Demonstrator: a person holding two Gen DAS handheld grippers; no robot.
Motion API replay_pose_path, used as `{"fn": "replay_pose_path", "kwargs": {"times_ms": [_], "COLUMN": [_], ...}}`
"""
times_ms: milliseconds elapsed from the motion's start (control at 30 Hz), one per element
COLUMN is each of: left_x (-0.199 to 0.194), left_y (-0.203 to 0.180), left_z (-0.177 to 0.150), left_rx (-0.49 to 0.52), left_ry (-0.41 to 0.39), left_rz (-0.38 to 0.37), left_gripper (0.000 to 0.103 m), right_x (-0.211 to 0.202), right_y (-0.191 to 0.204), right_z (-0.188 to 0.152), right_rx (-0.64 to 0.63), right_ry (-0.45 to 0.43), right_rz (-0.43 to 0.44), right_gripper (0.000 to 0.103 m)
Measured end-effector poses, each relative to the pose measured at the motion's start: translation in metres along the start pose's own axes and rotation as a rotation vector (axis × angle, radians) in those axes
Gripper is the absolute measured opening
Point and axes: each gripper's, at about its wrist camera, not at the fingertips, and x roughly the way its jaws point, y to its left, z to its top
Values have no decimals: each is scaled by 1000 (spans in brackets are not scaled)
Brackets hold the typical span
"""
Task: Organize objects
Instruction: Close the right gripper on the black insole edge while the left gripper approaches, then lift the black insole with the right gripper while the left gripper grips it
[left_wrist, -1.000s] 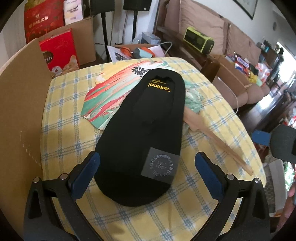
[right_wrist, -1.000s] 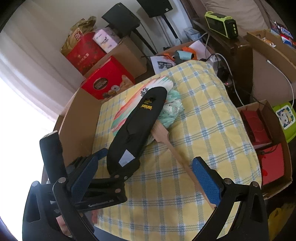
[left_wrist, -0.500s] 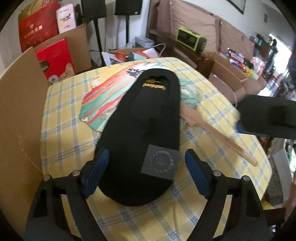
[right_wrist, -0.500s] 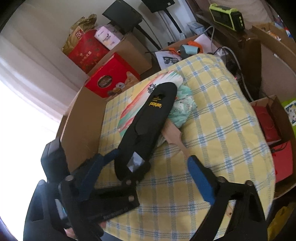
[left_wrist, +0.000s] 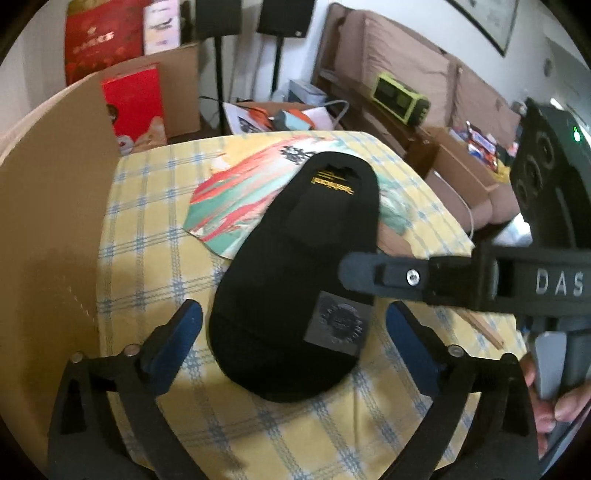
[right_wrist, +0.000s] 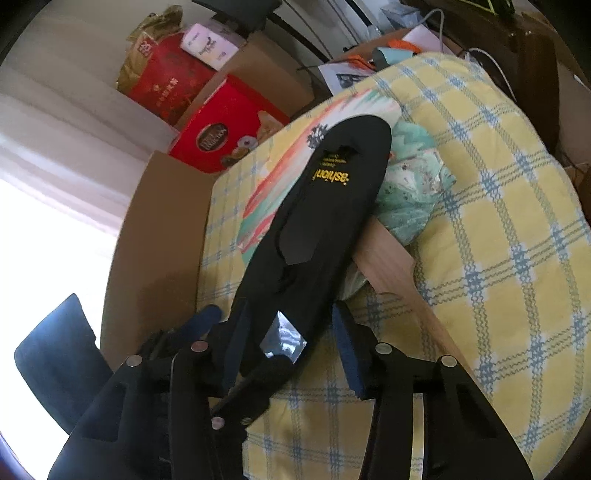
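Checked yellow cloth (left_wrist: 155, 258) covers a cluttered living-room table where a black sock pack (left_wrist: 295, 266) lies across a fan (left_wrist: 236, 206). Right gripper (right_wrist: 291, 332) closes around its near end; left gripper (left_wrist: 293, 332) straddles it, reopening. Best grip: squarely, edges centred.

Item: black sock pack (right_wrist: 317, 236), lying on our checked surface (right_wrist: 498, 229) over a painted fan (right_wrist: 273, 184). Our right hand-held gripper (right_wrist: 291, 339) is closing around its near end, silver label (right_wrist: 284, 339) between the jaws.
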Motion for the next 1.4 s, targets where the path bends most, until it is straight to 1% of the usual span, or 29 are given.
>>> {"fn": "replay_pose_path", "kwargs": {"times_ms": [67,133,200,233,300,333,367,467,567,633,700,733,800,933,1033,1133,1200,1233,1300,1400], "left_x": [5,13,14,14,13,13,12,8,4,3,2,1,-1,-7,-11,-8,-3,-2,-2,-2], "left_y": [2,5,4,3,-1,-4,-6,-11,-16,-20,-22,-21,-18,-3,10,17,17,17,13,7], "left_z": [1,-1,-3,-4,-6,-8,-8,-12,-15,-16,-16,-17,-17,-16,-15,-14,-15,-15,-16,-18], "left_rx": [-14,-25,-19,-13,7,22,30,35,19,16,11,4,-22,-121,-193,-256,-277,-281,-270,-253], "left_ry": [13,43,34,34,42,47,50,61,75,80,84,85,85,89,95,120,144,139,135,142], "left_rz": [-4,-17,-45,-45,-56,-63,-68,-118,-178,-193,-208,-214,-235,-307,-357,-413,-430,-432,-423,-432], "left_gripper": [100,101,102,102,102,102,102,101,99,97,96,96,96,96,96,96,96,96,96,96], "right_x": [2,1,1,0,0,-2,-5,-14,-21,-23,-23,-23,-26,-33,-44,-52,-59,-62,-66,-74], "right_y": [-1,0,-1,-1,-1,0,1,5,9,7,2,-1,-6,-17,-26,-30,-33,-35,-35,-35], "right_z": [0,1,1,2,1,0,-1,-5,-7,-7,-6,-6,-7,-8,-14,-20,-28,-32,-38,-45], "right_rx": [4,-3,-3,-2,-2,-6,-9,-21,-47,-44,-29,-20,3,61,69,66,65,68,70,82], "right_ry": [8,10,13,13,17,12,7,5,5,0,-4,-7,-8,-19,-24,-15,-9,-8,-10,-19], "right_rz": [5,7,11,16,35,42,55,88,73,49,40,46,73,115,113,114,124,133,159,201], "right_gripper": [47,47,47,47,42,37,36,31,27,18,11,9,8,7,7,7,7,7,7,7]}}
